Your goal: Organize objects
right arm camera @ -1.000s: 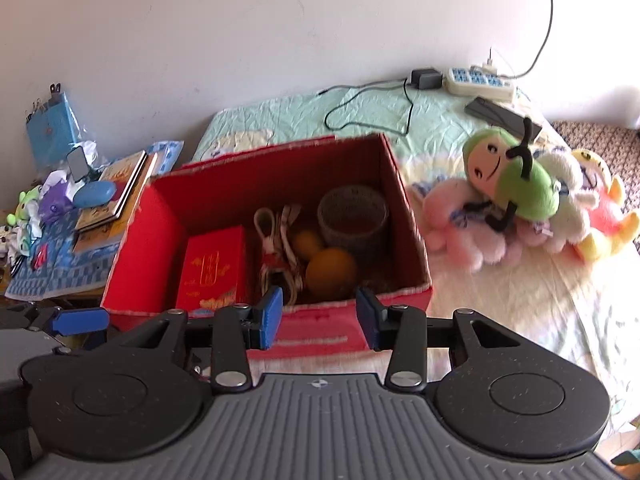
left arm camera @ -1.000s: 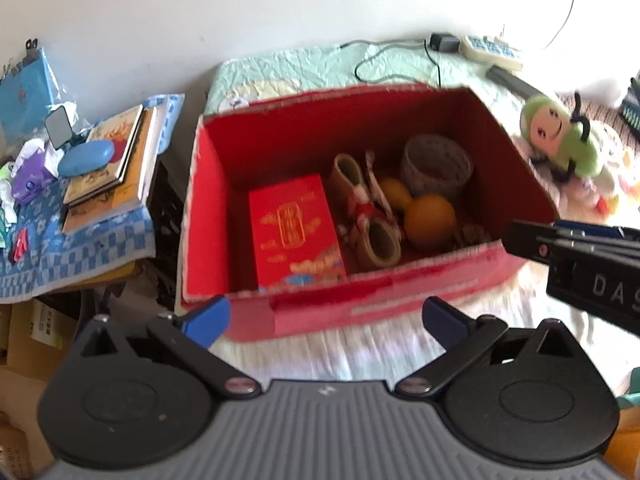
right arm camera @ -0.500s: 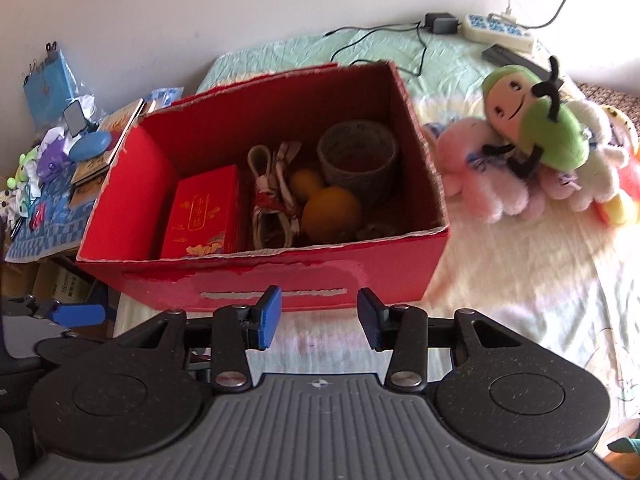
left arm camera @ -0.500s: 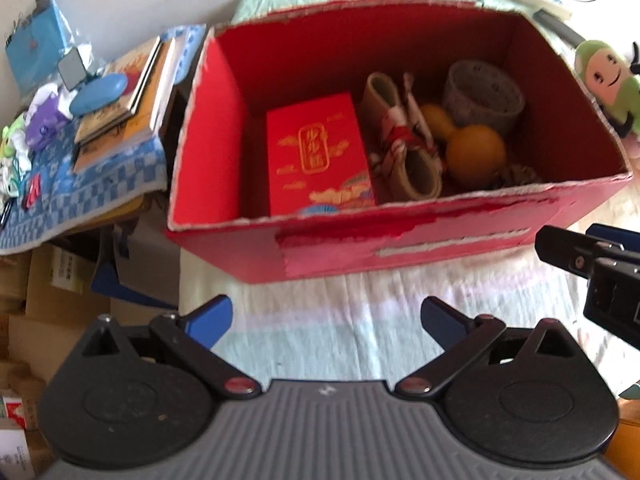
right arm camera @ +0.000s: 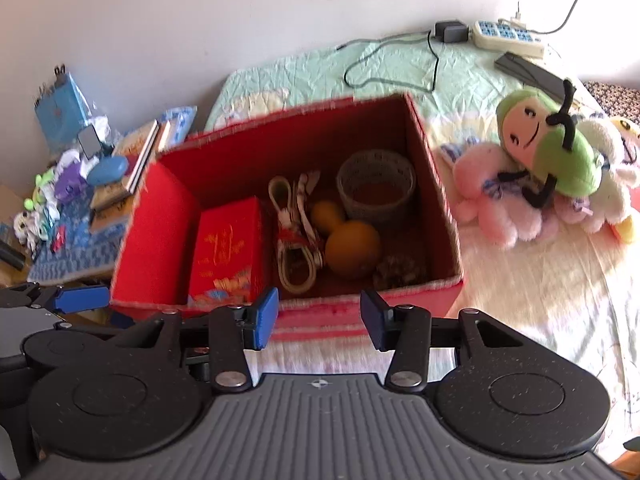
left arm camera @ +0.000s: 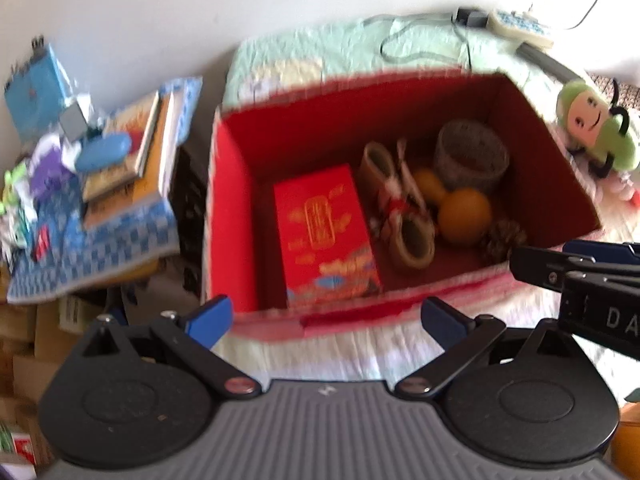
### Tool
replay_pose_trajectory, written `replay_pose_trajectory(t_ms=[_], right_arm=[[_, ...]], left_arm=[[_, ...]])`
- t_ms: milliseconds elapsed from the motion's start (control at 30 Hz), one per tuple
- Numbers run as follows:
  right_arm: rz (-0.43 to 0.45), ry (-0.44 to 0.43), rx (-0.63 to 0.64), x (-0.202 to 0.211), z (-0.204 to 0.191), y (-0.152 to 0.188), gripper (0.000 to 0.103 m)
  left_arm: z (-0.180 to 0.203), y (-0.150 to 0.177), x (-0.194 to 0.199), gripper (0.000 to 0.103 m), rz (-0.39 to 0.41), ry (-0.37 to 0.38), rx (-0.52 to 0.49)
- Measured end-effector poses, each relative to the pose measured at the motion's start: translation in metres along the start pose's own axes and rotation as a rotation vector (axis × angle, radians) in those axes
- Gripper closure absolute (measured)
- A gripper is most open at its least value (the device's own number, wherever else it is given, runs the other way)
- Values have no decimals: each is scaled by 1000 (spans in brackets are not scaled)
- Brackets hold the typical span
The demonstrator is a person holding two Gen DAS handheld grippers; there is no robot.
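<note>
2 grippers, both empty, both short of a red box (right arm camera: 288,320) that stands on a bed (right arm camera: 540,300). Left gripper (left arm camera: 326,316): fingers spread wide, blue pads at either side of the box's near wall, not touching it. Right gripper (right arm camera: 318,318): fingers parted to a narrower gap, nothing between them, also just before the near wall.

Box contents, left to right:
- 1 red packet (right arm camera: 228,252) with gold print, lying flat by the left wall.
- 1 bundle of tan strap (right arm camera: 296,232) with a red tie, beside the packet.
- 2 oranges: the small one (right arm camera: 326,214) behind, the large one (right arm camera: 352,248) in front, touching.
- 1 woven cup (right arm camera: 376,184), upright, at the back right.
- 1 pine cone (right arm camera: 396,272), at the front right corner.

Outside the box:
- 1 green plush (right arm camera: 552,148), lying on a pink plush (right arm camera: 496,204), right of the box on the bed.
- 1 power strip (right arm camera: 508,36) with cable, at the bed's far end.
- Books (right arm camera: 132,160) on a blue checked cloth (right arm camera: 72,256), left of the box.
</note>
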State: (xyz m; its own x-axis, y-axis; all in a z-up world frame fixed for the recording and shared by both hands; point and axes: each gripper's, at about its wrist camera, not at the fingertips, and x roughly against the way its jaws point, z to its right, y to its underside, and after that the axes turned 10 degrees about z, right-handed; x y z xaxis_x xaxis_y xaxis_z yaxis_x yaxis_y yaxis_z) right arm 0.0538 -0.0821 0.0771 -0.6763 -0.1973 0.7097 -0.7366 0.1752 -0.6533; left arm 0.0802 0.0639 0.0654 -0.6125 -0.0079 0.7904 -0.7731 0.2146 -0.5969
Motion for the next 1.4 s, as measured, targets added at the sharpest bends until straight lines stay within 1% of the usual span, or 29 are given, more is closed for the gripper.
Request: replay_pose_trajectory(t_ms=[67,133,300,367,567,667,767,900,1033,1400], right_arm=[[23,-2,-7,2,1,-8,54],[57,12,-6,2,1,-17,54],[118,38,-9,-6,3,-34,54],[139,52,1,-11,4,-36,54],[143,45,17,-25,2,-39,54],[153,68,54,-30,0,-38,54],[156,74,64,-36,2,-37,54],[156,73,59,-38,7,-36,54],[173,73,75,-37,8,-37,54],[187,76,81,-41,11,-36,54]], left_arm=[[1,-10,2,2,45,-27,-20],[-1,-21,2,2,78,-34,-15],[-9,-42,-11,1,121,-57,18],[-11,-46,-16,1,139,-56,32],[-15,-54,-30,1,142,-84,73],[-13,-52,-36,1,142,-107,77],[-11,-47,-41,1,150,-120,82],[-10,-42,-47,1,137,-108,100],[-3,-39,-49,1,131,-116,89],[-3,-37,-57,1,116,-98,101]])
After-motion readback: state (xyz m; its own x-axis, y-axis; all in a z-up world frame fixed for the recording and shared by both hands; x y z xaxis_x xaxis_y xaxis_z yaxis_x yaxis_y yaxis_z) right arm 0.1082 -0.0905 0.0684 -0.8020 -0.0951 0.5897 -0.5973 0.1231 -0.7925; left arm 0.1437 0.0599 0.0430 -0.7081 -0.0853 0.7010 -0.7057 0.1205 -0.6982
